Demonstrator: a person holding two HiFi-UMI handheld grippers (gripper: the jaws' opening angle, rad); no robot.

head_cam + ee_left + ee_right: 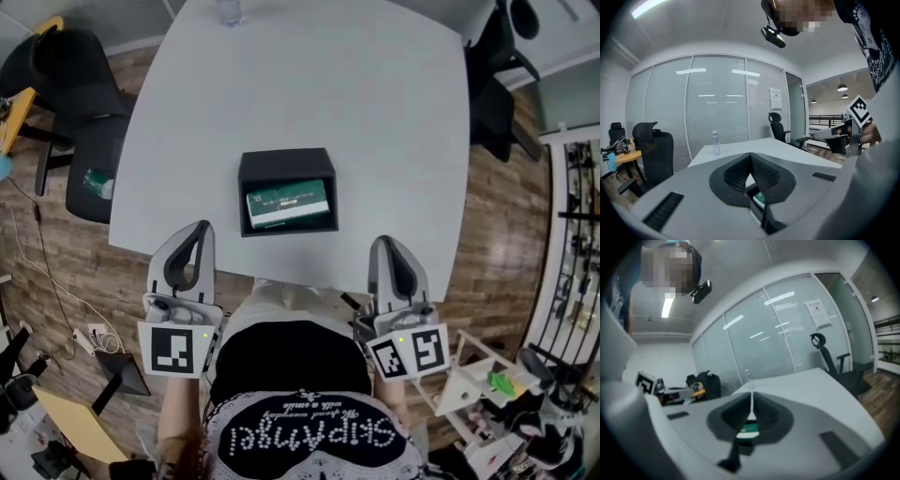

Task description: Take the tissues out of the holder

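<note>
Shirt (pixel 300 375) first: your black top fills the bottom of the head view, and your two grippers poke out on either side of it, at the near edge of the white table (pixel 375 122).

Your left gripper (pixel 201 229) has its jaws pressed together with nothing between them. In its own view the ribbed pads meet in a single seam. Your right gripper (pixel 387 244) is the same, with its jaws drawn in tight, only a hairline slit showing between the pads, and nothing held. Both point forward and slightly down across the tabletop, and neither touches anything on it.

Just past the tips, and between the two grippers, sits the black holder (pixel 287 162), an open-topped box resting flat on the table. The tissues (pixel 287 203) are still inside it, a green and white pack lying against the side nearer you. Each gripper view catches a strip of that green pack just below the closed jaws.

Farther on, the tabletop runs out to a clear water bottle (pixel 230 11) standing upright near the far edge. A black office chair (pixel 84 112) stands off the table's left side and another chair (pixel 497 75) off its right. Frosted glass partitions (pixel 717 112) close off the room beyond.
</note>
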